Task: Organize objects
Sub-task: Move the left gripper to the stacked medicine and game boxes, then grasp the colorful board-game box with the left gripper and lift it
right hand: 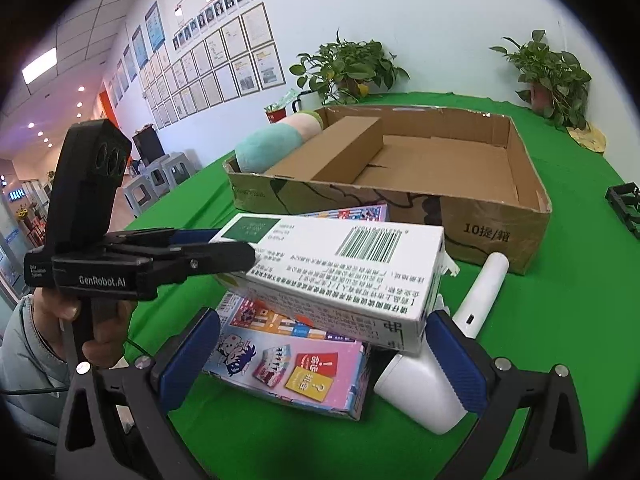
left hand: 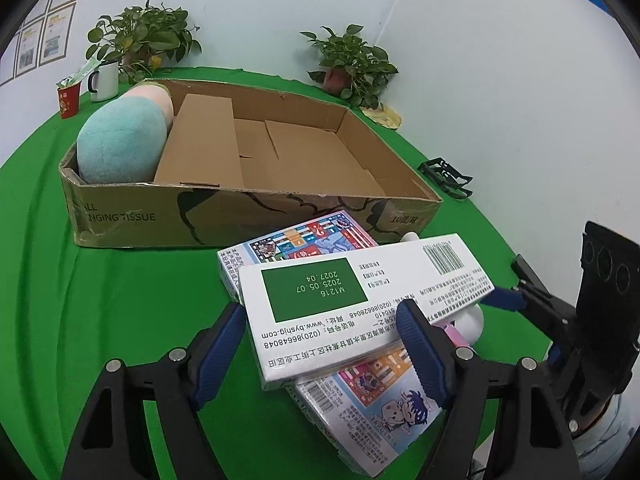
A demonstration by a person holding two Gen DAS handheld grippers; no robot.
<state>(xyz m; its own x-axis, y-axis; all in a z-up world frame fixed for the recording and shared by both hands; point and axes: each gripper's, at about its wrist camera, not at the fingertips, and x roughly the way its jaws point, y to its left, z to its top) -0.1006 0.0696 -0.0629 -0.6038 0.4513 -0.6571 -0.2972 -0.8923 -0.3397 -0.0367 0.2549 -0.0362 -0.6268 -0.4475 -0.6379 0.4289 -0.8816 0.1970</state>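
Observation:
A white medicine box with a green panel [left hand: 360, 300] [right hand: 340, 272] lies on top of a colourful cartoon card box [left hand: 368, 408] [right hand: 296, 372] on the green cloth. My left gripper [left hand: 328, 356] has its jaws around the near end of the white box; in the right wrist view its fingers [right hand: 216, 256] close on that end. My right gripper [right hand: 324, 360] is open around the card box, with a white handheld device [right hand: 452, 344] by its right finger. The cardboard tray [left hand: 256, 216] [right hand: 496, 232] behind holds a teal and pink plush [left hand: 124, 140] and a brown carton [left hand: 200, 148].
Two potted plants [left hand: 144, 40] [left hand: 352, 64] stand at the back by the wall. A white mug [left hand: 105, 80] and a red cup [left hand: 69, 100] stand at the back left. A black plastic frame [left hand: 446, 178] lies to the tray's right.

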